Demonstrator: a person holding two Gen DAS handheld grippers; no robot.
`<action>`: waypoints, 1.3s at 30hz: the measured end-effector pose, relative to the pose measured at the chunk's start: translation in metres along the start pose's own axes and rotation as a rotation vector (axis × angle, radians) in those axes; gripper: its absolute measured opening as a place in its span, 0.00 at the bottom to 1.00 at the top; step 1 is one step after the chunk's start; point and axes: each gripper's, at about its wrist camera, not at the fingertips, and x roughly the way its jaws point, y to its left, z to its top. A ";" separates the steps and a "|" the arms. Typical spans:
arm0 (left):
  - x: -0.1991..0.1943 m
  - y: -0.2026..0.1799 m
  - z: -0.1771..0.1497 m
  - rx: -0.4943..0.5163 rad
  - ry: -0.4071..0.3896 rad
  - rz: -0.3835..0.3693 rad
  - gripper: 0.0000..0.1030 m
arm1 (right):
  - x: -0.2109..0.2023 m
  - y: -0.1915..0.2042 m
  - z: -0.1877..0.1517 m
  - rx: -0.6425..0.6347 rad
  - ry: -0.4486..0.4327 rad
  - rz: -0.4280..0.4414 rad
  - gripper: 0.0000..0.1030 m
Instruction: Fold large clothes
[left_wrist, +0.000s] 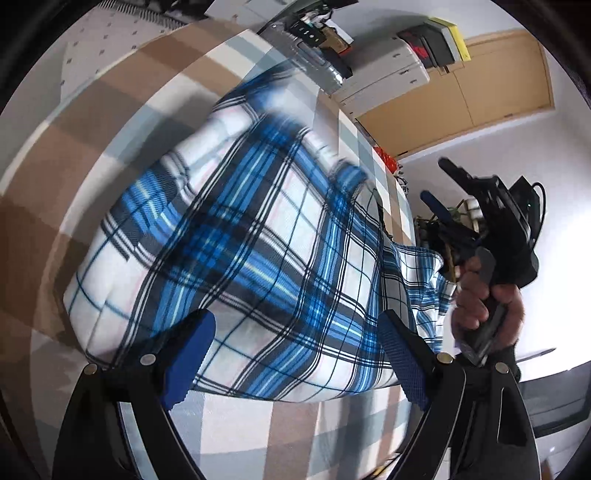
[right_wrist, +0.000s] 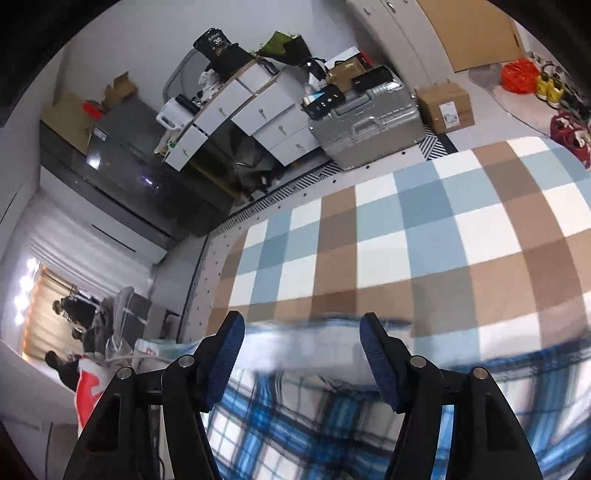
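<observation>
A blue, white and black plaid shirt (left_wrist: 236, 236) lies spread on a bed with a brown, blue and white checked cover (left_wrist: 92, 122). My left gripper (left_wrist: 295, 350) hangs open over the shirt's near edge, its blue pads apart and gripping nothing. In the left wrist view a hand holds my right gripper (left_wrist: 437, 181) beyond the bed's right side, jaws apart, with a shirt corner (left_wrist: 417, 273) beside that hand. In the right wrist view my right gripper (right_wrist: 301, 350) stands open above the blurred shirt edge (right_wrist: 295, 406), with the checked cover (right_wrist: 406, 229) stretching ahead.
Past the bed's far edge stand a silver suitcase (right_wrist: 365, 122), a cardboard box (right_wrist: 447, 103), white drawers (right_wrist: 258, 110) and a dark cabinet (right_wrist: 122, 166). Clutter and bags (right_wrist: 107, 339) sit at the left of the bed. Wooden wardrobe doors (left_wrist: 480, 85) are behind.
</observation>
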 end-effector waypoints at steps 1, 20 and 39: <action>-0.001 -0.005 0.001 0.023 -0.008 0.009 0.84 | -0.008 -0.002 -0.005 -0.019 0.003 -0.010 0.64; 0.124 -0.133 0.079 0.735 0.192 0.453 0.84 | -0.203 -0.063 -0.259 -0.005 -0.257 0.215 0.82; 0.120 -0.142 0.090 0.623 0.221 0.305 0.00 | -0.197 -0.070 -0.267 -0.077 -0.213 0.279 0.87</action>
